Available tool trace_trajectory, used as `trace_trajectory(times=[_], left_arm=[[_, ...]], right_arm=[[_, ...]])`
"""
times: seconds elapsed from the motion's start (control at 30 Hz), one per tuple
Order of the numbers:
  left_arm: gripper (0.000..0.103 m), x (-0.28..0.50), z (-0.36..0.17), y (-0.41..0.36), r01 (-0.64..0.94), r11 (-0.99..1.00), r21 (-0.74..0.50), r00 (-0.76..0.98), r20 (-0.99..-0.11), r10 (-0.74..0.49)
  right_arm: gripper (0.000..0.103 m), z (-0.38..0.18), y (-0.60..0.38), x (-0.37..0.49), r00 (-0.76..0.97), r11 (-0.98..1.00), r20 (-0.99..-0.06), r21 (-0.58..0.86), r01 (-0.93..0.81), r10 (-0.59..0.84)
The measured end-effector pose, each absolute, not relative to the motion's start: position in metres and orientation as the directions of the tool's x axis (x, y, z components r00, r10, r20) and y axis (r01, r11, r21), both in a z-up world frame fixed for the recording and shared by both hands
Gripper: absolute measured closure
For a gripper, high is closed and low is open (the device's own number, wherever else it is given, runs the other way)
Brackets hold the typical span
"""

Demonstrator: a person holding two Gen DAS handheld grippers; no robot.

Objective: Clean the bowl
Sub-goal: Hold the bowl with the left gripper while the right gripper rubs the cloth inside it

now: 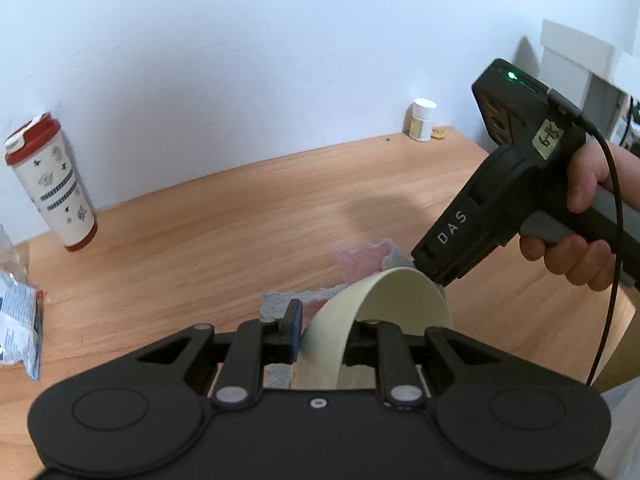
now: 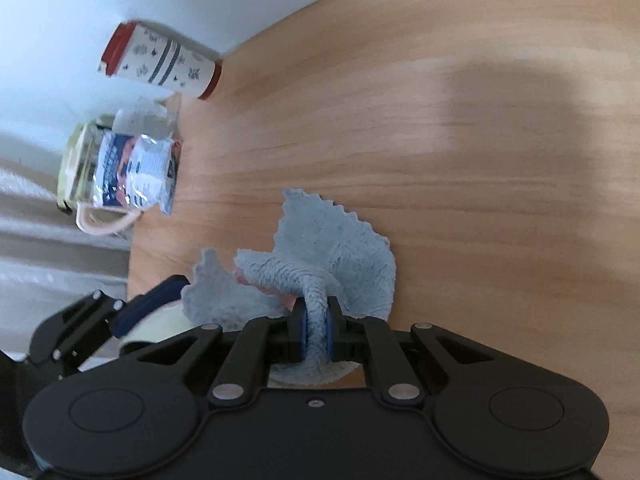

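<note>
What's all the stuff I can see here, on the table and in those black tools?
Bowl: one, cream, tilted on its side, rim clamped in the left tool.
Cloth: one, light blue with some pink, bunched in the right tool above the table.
Travel cup: one, white with red lid and base, far left by the wall.
Small bottle: one, white cap, yellowish label, table's far edge.
Foil packet: one, silver and blue, left edge.
Glass jar: one, clear, behind the packet.
Table: one, light wood.
Left gripper: black, jaws shut on the bowl.
Right gripper: black, jaws shut on the cloth.
Right hand: one, holding the right tool's handle.
</note>
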State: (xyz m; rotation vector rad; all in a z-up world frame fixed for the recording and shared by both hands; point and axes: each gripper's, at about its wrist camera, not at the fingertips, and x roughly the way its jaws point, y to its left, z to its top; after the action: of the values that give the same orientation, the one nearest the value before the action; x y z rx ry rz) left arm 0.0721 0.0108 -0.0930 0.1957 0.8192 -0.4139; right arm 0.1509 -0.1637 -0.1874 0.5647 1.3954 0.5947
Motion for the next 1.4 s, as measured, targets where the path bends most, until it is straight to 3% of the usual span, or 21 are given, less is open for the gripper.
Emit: trace_trajectory(times=[0.27, 0.5, 0.8, 1.03, 1.4], left_arm=[[0.087, 0.077, -0.094, 0.011, 0.408, 0.913, -0.011, 0.602, -0.749, -0.278], [0.086, 0.073, -0.091, 0.004, 0.42, 0.907, -0.008, 0.607, -0.741, -0.287], [0.086, 0.066, -0.085, 0.009, 0.41, 0.912, -0.007, 0.631, -0.72, -0.289], [0.086, 0.067, -0.081, 0.014, 0.389, 0.921, -0.005, 0.643, -0.714, -0.276], [0.086, 0.078, -0.08, 0.01, 0.434, 0.901, -0.008, 0.634, -0.708, -0.312]], right_arm=[[0.092, -0.151, -0.169, 0.159, 0.135, 0.627, -0.616, 0.777, -0.053, 0.776], [0.092, -0.146, -0.151, 0.161, 0.118, 0.643, -0.632, 0.76, -0.097, 0.766], [0.092, -0.177, -0.173, 0.153, 0.099, 0.703, -0.699, 0.712, -0.004, 0.708], [0.091, -0.195, -0.175, 0.146, 0.069, 0.692, -0.694, 0.72, 0.055, 0.716], [0.091, -0.166, -0.161, 0.171, 0.088, 0.689, -0.685, 0.723, -0.041, 0.723]])
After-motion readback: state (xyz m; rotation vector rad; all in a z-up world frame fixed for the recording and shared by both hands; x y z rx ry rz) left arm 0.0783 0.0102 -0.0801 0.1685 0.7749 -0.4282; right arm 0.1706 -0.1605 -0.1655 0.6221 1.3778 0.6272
